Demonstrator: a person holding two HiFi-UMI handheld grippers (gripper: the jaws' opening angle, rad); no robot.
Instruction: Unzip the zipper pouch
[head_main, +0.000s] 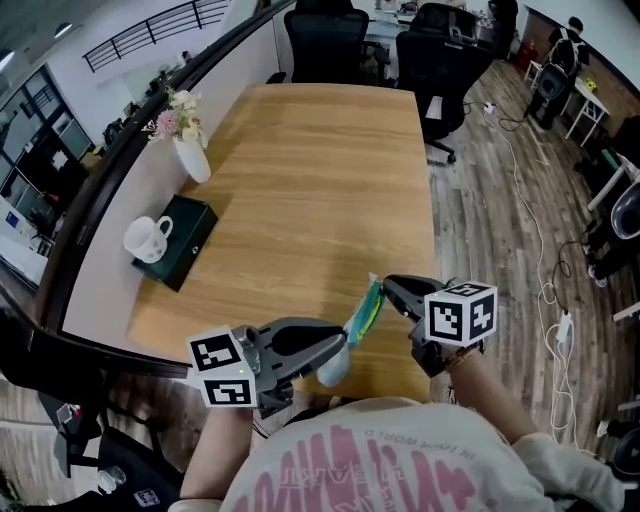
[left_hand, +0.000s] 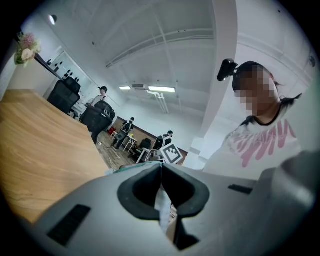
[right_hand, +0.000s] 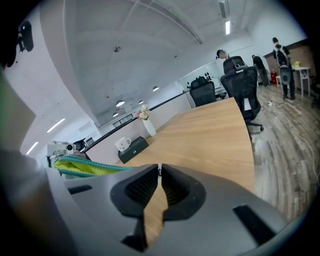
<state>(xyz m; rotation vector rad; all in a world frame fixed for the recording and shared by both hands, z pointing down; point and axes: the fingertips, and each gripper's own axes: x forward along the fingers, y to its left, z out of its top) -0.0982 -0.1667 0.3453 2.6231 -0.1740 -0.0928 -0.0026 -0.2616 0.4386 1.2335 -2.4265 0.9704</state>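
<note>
The zipper pouch (head_main: 364, 312), teal with a yellow lining, hangs in the air over the near edge of the wooden table (head_main: 320, 180). My left gripper (head_main: 338, 352) is shut on its lower grey end. In the left gripper view a strip of pale fabric (left_hand: 162, 205) sits pinched between the jaws of that gripper (left_hand: 161, 166). My right gripper (head_main: 388, 284) meets the pouch's top end. Its jaws (right_hand: 159, 169) stand almost together with a small pale sliver, seemingly the zipper pull, at the tips. The pouch's teal edge (right_hand: 87, 166) lies just left of them.
At the table's left side stand a white vase with flowers (head_main: 190, 150) and a white mug (head_main: 148, 238) on a dark box (head_main: 190, 232). Black office chairs (head_main: 325, 40) stand beyond the far end. Cables (head_main: 545, 280) trail over the wooden floor at the right.
</note>
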